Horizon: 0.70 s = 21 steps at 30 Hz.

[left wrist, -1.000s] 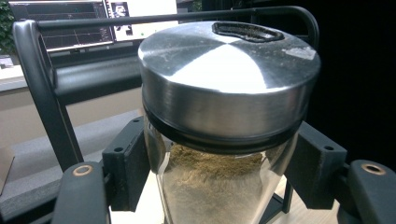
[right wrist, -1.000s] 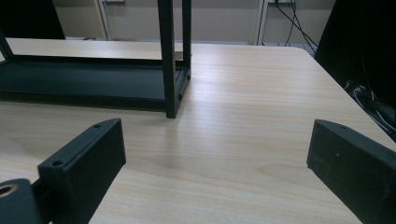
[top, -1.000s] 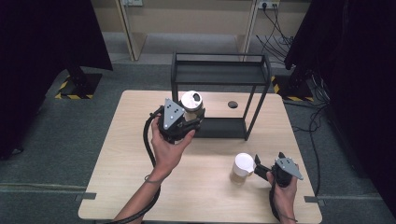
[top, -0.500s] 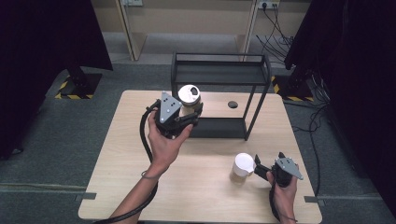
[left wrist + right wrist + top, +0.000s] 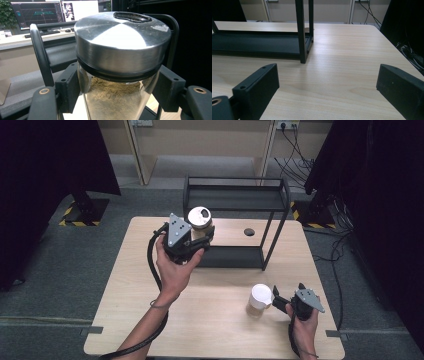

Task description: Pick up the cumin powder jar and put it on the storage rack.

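The left gripper (image 5: pixel 200 239), fingers clamped on a spice jar (image 5: pixel 117 75), lifts it toward the rack (image 5: pixel 235 195), probably for shelving, while the right gripper (image 5: pixel 278 302) waits open on the counter (image 5: pixel 220 330).

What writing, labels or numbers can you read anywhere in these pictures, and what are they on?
None can be read.
Monitors behind the jar in the left gripper view: graphs and window content, too small and blurred to read.
Jar held in the left gripper: no label visible; its metal lid is blank.
White-lidded jar on the table: no text visible.
Black shelf rack: no markings.
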Available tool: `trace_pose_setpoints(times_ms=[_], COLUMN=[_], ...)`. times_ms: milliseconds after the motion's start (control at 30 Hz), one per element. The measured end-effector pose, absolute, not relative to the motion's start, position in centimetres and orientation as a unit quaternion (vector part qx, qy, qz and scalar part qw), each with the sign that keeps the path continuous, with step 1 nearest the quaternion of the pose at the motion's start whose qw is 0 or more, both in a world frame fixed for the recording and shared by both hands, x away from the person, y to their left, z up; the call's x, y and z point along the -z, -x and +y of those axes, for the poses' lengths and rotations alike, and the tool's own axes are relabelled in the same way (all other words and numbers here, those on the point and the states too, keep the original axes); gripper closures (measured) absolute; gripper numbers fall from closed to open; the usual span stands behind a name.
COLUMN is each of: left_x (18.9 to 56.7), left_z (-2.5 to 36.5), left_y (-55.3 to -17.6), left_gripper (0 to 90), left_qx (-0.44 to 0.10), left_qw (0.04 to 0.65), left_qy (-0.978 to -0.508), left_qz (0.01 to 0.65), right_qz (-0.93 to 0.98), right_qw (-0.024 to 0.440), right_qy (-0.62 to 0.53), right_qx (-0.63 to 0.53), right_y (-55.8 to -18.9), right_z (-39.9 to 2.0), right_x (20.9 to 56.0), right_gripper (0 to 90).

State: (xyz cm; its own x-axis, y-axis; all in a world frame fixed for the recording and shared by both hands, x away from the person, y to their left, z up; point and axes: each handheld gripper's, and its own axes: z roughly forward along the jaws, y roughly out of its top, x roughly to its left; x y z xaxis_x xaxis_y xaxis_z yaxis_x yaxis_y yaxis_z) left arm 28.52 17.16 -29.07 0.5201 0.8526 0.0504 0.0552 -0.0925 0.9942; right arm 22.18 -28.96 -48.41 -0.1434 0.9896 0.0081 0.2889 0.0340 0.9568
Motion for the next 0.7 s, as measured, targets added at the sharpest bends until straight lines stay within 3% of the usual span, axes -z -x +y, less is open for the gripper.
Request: trace_pose_setpoints(times_ms=[700], left_x=[25.6], left_z=[16.5], left_y=[-30.1], left_gripper=[30.4], left_qx=[-0.357], left_qw=[0.574], left_qy=[-0.65], left_qz=[0.347], right_qz=[0.604], right_qw=[0.384], right_qy=[-0.53], right_qx=[-0.455], right_y=[-22.2], right_z=[-29.1], right_x=[48.4], right_gripper=[4.6])
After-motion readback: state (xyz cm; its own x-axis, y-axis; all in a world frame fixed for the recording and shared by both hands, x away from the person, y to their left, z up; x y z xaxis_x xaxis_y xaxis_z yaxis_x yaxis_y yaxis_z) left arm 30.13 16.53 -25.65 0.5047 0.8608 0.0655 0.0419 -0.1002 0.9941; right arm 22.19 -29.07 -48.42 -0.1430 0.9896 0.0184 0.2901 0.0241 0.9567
